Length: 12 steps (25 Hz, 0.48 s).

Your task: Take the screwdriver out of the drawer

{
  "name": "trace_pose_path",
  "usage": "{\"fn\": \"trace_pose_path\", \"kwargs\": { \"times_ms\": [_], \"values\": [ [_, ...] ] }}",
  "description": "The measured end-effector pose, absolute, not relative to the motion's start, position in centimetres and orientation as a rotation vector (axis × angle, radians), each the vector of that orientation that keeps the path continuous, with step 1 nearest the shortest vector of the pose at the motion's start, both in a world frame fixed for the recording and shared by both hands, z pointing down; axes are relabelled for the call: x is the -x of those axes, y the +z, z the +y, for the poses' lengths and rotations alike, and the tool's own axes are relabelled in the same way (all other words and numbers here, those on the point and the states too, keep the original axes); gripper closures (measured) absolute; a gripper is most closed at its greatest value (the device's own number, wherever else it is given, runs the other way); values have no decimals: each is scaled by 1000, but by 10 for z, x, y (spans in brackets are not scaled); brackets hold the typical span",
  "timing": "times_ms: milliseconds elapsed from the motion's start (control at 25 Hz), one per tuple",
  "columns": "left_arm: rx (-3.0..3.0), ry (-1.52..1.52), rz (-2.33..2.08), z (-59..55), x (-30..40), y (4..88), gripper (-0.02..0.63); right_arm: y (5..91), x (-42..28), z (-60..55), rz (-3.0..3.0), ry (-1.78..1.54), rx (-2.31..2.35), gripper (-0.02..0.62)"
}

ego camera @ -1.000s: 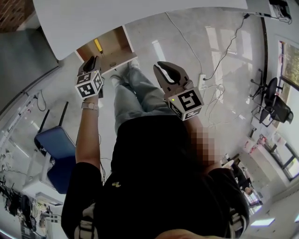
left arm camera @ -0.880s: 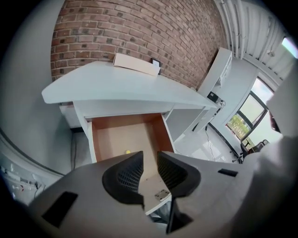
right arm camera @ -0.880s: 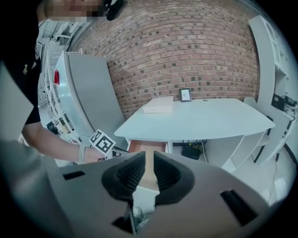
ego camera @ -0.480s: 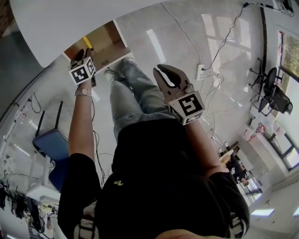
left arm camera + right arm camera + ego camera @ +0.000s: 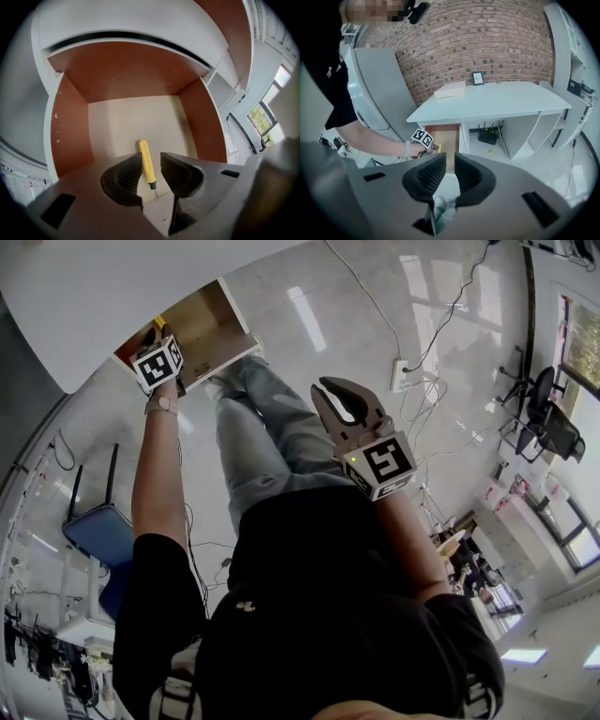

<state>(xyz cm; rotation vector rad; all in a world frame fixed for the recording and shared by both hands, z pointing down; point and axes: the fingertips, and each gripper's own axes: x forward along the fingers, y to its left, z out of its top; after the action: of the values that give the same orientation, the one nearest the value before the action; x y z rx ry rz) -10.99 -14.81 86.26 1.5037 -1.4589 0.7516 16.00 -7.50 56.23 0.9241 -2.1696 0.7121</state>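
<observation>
My left gripper [image 5: 150, 156] is opening inside the brown-walled drawer [image 5: 70, 126] under the white bench [image 5: 497, 101], the yellow screwdriver [image 5: 146, 161] lying between its jaws at twelve o'clock, seemingly untouched. My right gripper [image 5: 449, 161] hangs spread, empty, above glossy floor [image 5: 328, 371]; brick wall [image 5: 487, 42] behind.

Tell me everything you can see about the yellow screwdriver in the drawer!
The screwdriver has a long, smooth yellow handle that looks like plastic, a small black collar and a thin metal shaft. It lies flat on the pale floor of the open drawer, with its handle pointing toward the back. Only the drawer floor touches it. The left gripper hovers above with its jaws opening, and the screwdriver shows between them, untouched.
</observation>
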Motion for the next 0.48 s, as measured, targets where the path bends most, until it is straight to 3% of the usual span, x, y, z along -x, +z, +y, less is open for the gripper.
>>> {"fn": "trace_pose_path", "kwargs": {
  "times_ms": [480],
  "values": [
    [-1433,769,-1466,-155,117,900,491,570,-171,-79,-2117,726,-946,538]
  ]
}}
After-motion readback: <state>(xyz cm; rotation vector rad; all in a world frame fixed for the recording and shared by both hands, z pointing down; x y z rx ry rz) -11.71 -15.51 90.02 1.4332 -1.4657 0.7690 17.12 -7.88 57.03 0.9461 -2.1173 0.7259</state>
